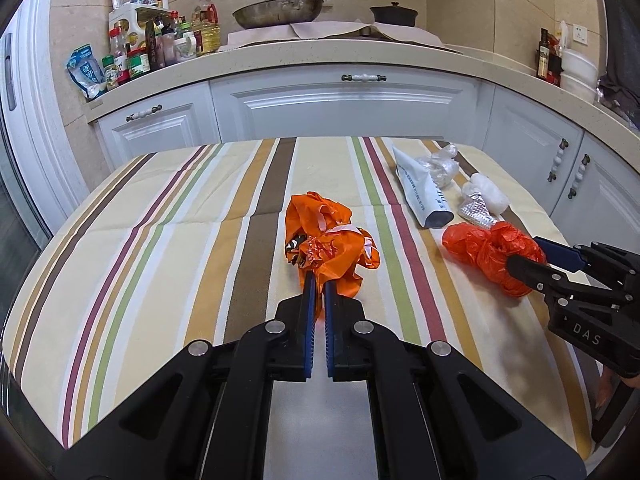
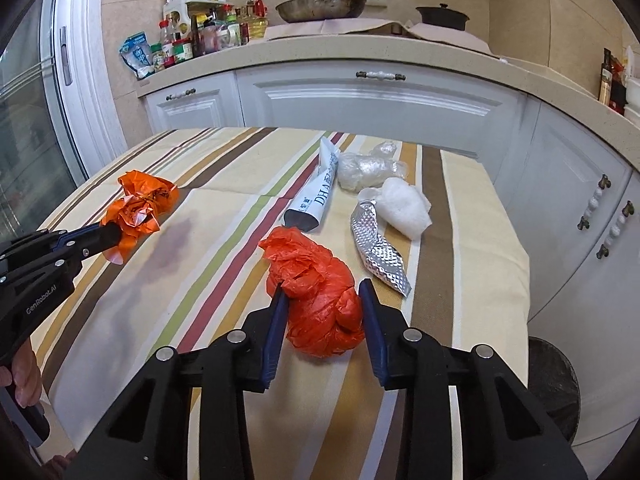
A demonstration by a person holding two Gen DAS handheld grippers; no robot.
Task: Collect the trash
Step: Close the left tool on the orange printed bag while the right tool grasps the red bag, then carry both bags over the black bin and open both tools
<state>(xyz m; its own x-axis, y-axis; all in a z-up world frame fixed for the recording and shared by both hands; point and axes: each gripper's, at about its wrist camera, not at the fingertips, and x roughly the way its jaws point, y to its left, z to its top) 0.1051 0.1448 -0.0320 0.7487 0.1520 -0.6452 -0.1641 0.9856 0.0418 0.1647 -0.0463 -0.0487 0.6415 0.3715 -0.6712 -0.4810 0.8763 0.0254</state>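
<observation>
The left gripper (image 1: pixel 318 280), nearest, has its blue pads pinched nearly together on a crinkled orange bag (image 1: pixel 326 242). At three o'clock the right gripper (image 2: pixel 322 290) straddles a wadded red bag (image 2: pixel 316 296), fingers spread, on the striped cloth (image 1: pixel 160 240). Beyond at one o'clock lie embossed foil (image 2: pixel 378 248), a rolled white pouch (image 2: pixel 316 200) and clear film (image 2: pixel 364 168).
</observation>
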